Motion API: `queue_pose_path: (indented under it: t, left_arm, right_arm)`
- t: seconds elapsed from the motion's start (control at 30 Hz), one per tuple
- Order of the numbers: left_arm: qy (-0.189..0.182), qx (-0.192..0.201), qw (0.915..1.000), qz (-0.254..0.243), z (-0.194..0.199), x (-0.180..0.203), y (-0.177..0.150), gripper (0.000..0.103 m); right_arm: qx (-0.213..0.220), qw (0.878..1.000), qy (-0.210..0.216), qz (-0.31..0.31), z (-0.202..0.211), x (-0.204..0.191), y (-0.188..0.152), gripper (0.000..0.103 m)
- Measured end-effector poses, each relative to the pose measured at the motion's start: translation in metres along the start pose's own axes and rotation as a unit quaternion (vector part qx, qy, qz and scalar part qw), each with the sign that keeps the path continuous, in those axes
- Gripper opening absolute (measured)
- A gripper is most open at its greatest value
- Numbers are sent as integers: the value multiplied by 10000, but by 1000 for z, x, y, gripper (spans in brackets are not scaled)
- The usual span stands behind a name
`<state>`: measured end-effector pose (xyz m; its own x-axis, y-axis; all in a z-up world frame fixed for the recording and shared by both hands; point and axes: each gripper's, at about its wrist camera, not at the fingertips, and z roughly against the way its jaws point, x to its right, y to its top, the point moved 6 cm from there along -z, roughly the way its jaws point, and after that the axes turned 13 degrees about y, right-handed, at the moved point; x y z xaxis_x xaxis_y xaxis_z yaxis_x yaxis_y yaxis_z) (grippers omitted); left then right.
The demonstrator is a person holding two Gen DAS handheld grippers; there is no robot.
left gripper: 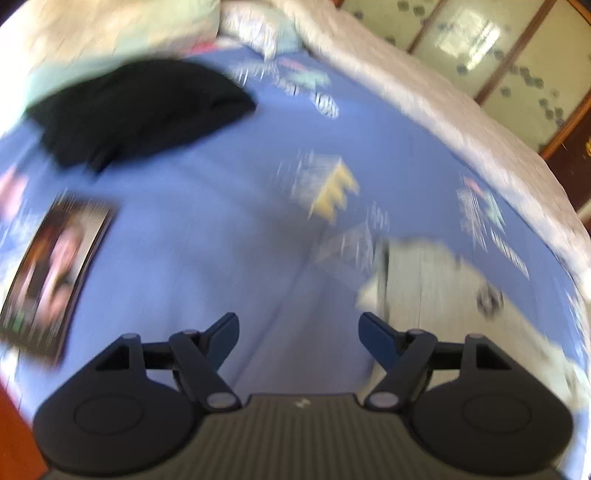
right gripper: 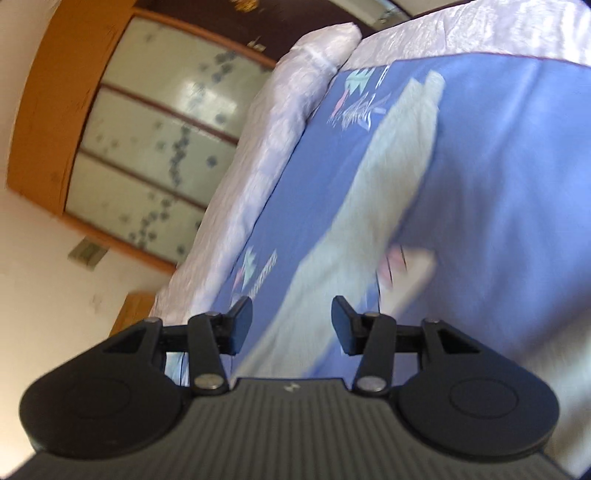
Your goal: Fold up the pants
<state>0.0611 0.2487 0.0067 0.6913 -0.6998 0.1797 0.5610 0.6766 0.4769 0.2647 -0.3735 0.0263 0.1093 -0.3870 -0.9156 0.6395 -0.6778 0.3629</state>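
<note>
Blue bedsheet stretched under me, with the pale pants lying long near its edge. My left gripper and right gripper both hung wide and empty above them, probably freed for the next fold.

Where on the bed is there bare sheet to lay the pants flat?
Bare blue sheet lies between the black garment, the phone and the light pants. The top left is crowded with the garment and pillows.

Left gripper hovering open over a blue bedsheet, pale pants lying just beside it.
</note>
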Motion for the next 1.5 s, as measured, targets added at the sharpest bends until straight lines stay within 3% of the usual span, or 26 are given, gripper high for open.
queue_pose_path:
  t: [0.1,0.23,0.37,0.43,0.57,0.73,0.83,0.87,0.9,0.97,1.1,1.23,1.3,1.4,1.5]
  left_arm:
    - [-271,-244,9993,-10,16,-16,-40,80]
    - [-792,-642,9947,-119,18,-5,-81,82]
    - [-1136,-854,9897,-197,4,22,-93,89]
    - [-1127,-988,9885,-194,-8,34,-100,89]
    - [-1065,-850,9898,-416,-6,47,-106,91]
    - [-934,-818,9918,-303,-7,46,-106,75]
    - [-635,-698,9952,-252,-10,42,-105,42]
    - [-551,-713,9957,-220,-11,40,-104,20]
    - [-561,-815,9950,-128,-12,37,-103,14]
    - [-585,-893,9943,70,-12,32,-101,13]
    - [-258,-585,9980,-21,3,24,-96,12]
    - [83,-424,9991,60,12,2,-86,13]
    - [252,-722,9971,5,4,-3,-91,34]
    - [386,-682,9968,-149,14,-9,-91,48]
    - [155,-439,9989,-98,41,-10,-82,46]
  right_arm:
    - [-304,9994,99,161,19,-12,-41,51]
    - [-694,9967,399,102,21,-25,-77,51]
    - [-497,9976,367,-318,26,-16,-82,51]
    - [-369,9977,294,-488,35,-9,-82,51]
    - [-2,9988,186,-456,70,1,-77,51]
    - [916,9944,-177,-486,133,31,-52,50]
    - [1311,9884,-507,-576,154,49,-34,50]
    - [1361,9873,-549,-607,155,53,-29,50]
    - [1350,9871,-578,-635,153,57,-26,50]
    - [1271,9870,-669,-723,141,66,-24,50]
    - [1069,9891,-685,-741,117,78,-15,50]
    - [1170,9892,-762,-448,119,78,6,50]
    - [1151,9856,-1153,-449,118,89,13,50]
    - [1090,9834,-1332,-578,121,102,18,50]
    - [1290,9842,-1184,-264,142,92,26,50]
